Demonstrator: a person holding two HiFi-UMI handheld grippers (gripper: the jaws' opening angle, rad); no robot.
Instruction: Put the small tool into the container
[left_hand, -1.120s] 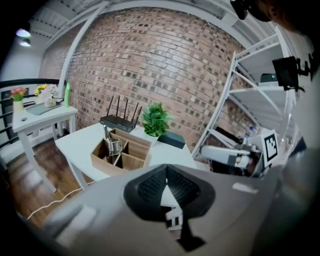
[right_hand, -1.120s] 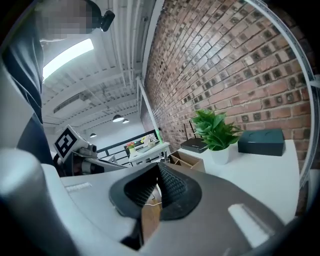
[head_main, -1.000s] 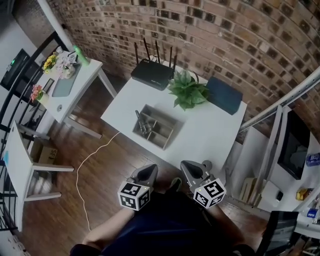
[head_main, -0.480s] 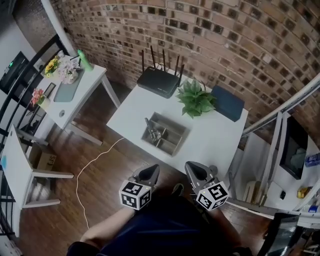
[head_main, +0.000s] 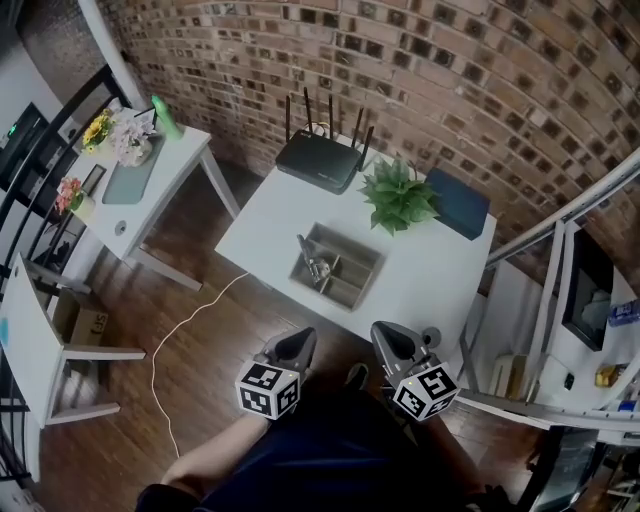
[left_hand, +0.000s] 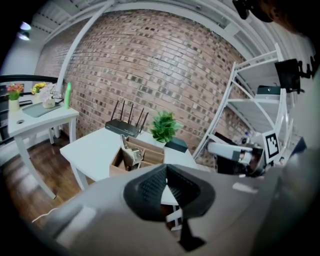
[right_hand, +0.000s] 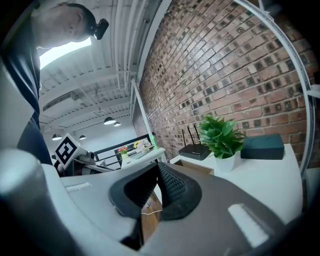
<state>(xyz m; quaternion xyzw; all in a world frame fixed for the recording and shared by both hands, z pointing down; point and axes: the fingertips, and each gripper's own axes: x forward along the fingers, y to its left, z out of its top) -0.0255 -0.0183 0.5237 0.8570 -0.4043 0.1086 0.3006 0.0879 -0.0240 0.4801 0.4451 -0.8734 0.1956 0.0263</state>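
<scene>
A grey compartmented container (head_main: 340, 268) sits on the white table (head_main: 420, 285); small metal tools (head_main: 313, 260) lie in its left compartment. In the left gripper view the container (left_hand: 135, 156) shows as a box with the tools (left_hand: 129, 154) sticking up. Both grippers hang in front of the person, off the table's near edge. My left gripper (head_main: 296, 343) is shut with nothing in it, its jaws (left_hand: 166, 181) meeting. My right gripper (head_main: 384, 338) is shut and empty too, pads together (right_hand: 158, 185).
A black router (head_main: 320, 160), a potted plant (head_main: 400, 197) and a dark blue box (head_main: 458, 202) stand at the table's back. A second white table (head_main: 130, 170) with flowers is to the left. A white cable (head_main: 175, 345) runs over the wooden floor. Metal shelving (head_main: 560, 300) stands right.
The view has shifted slightly, so the table sits a bit more to the right and nearer. Both grippers stay shut and held low in front of the person.
</scene>
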